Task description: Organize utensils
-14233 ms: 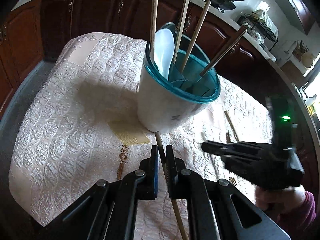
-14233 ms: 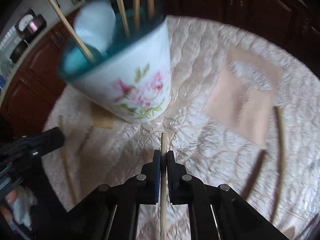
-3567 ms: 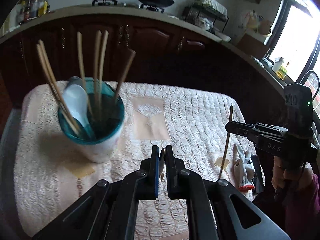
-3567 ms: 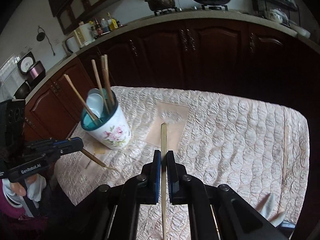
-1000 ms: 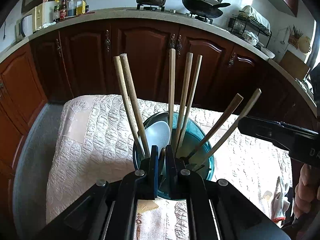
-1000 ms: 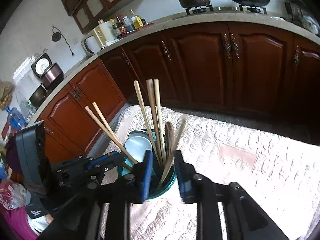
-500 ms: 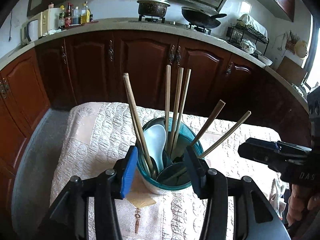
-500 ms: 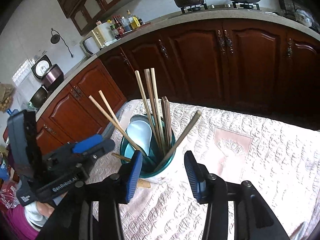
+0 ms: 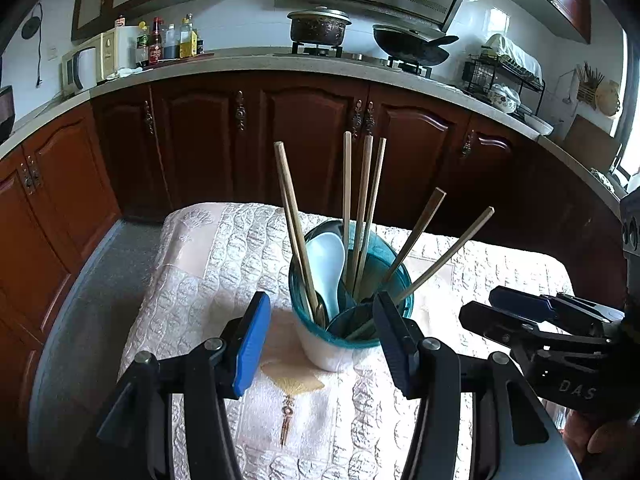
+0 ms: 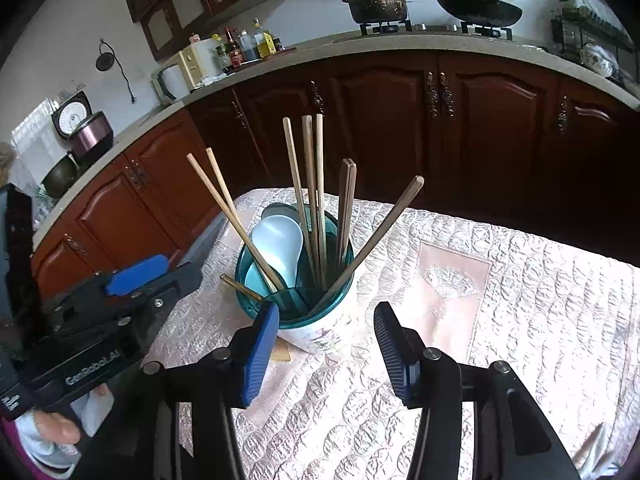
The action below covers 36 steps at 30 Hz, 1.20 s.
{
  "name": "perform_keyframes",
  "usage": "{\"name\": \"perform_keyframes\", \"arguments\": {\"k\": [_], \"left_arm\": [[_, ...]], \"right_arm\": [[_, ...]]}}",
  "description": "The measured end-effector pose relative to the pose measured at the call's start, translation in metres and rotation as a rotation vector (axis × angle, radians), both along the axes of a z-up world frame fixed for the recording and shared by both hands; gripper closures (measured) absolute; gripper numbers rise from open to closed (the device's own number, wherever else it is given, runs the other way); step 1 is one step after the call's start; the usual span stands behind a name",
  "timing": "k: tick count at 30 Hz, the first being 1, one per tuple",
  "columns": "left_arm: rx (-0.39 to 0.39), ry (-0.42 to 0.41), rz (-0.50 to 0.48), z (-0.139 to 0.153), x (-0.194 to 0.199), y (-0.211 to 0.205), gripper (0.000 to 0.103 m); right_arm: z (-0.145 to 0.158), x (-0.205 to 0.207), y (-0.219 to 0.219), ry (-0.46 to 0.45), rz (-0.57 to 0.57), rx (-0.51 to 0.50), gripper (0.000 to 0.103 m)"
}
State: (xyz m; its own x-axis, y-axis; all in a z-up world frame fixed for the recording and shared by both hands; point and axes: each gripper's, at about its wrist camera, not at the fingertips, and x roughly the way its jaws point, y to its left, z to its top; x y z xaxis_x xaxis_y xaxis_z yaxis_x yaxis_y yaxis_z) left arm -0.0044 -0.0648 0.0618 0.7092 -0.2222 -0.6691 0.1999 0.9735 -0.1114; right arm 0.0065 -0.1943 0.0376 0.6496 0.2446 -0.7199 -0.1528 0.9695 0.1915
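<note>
"GenRobot.AI" on left claw (image 10: 148,280) body; "DAS" on right claw (image 9: 500,312) body.

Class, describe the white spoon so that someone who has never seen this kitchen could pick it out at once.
Find the table with the quilted pale cloth before the dark wooden cabinets. On it stands a floral cup with a teal rim, full of upright wooden chopsticks. The white spoon is the only broad, pale, rounded piece among those thin sticks.

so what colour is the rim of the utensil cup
Translucent teal rim on a white floral cup; the right wrist view shows it best.
</note>
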Motion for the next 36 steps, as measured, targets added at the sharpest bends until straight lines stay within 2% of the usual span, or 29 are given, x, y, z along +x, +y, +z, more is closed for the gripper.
{"name": "perform_keyframes", "arguments": {"k": [7, 22, 36], "left_arm": [[0.003, -0.018, 0.016, 0.002, -0.012, 0.004, 0.049], [0.058, -0.074, 0.061, 0.013, -0.03, 0.003, 0.046], [0.07, -0.084, 0.078, 0.014, -0.032, 0.006, 0.046]], "right_arm": [[0.0, -0.011, 0.009, -0.026, -0.039, -0.048, 0.045], [0.005, -0.018, 0.011, -0.055, -0.099, -0.068, 0.038], [0.006, -0.015, 0.018, -0.05, -0.093, -0.09, 0.036]]}}
